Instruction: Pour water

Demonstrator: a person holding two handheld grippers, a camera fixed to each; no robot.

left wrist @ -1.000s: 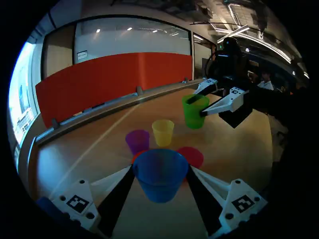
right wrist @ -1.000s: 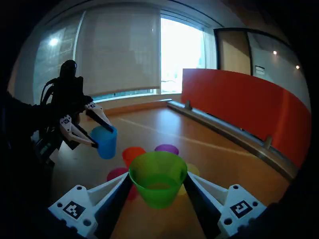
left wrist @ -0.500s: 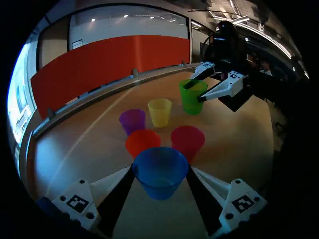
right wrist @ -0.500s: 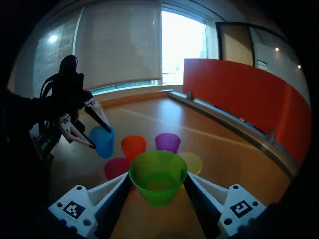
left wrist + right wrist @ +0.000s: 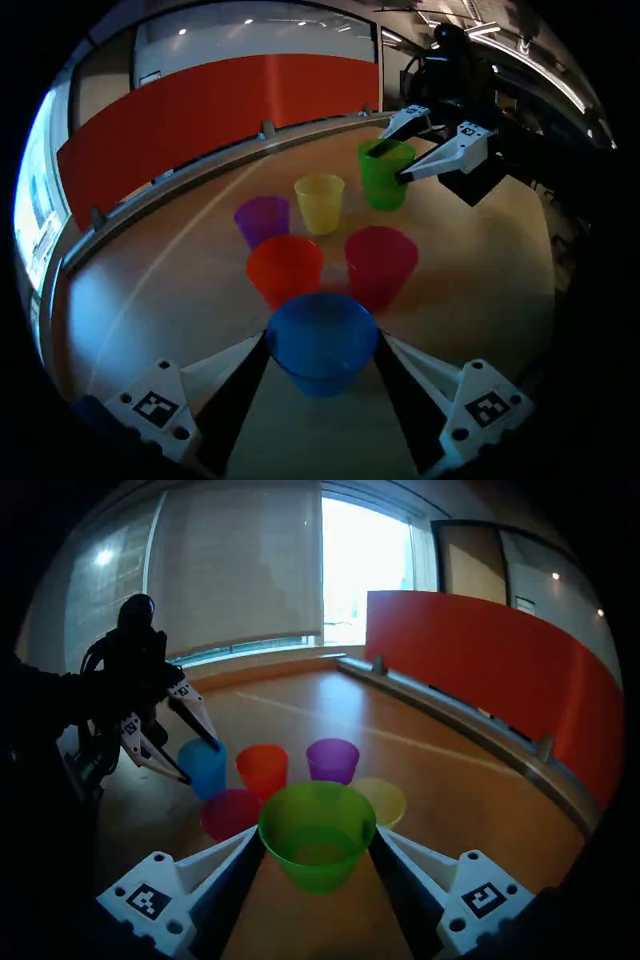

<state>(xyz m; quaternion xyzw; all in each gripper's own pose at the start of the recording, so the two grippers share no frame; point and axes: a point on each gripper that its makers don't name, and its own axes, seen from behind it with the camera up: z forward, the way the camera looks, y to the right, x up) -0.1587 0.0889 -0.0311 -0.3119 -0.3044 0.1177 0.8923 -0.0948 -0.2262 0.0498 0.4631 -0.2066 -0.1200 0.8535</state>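
1. A wooden table spreads under everything. Compared with a second ago, more of it shows past each held cup, and the loose cups that were half hidden behind them now stand in full sight.
2. The left gripper pinches a blue cup between its two fingers. The right gripper pinches a green cup the same way.
3. Both held cups are upright, long axis vertical, open mouths facing up. In the left gripper view the blue one sits nearest, just in front of the loose group, and the green one is at the far side, beside the yellow. Whether either touches the table cannot be told.
4. There are six cups, one of each colour: blue, green, red cup, orange cup, purple cup and yellow cup. The last four stand upright in a close cluster.
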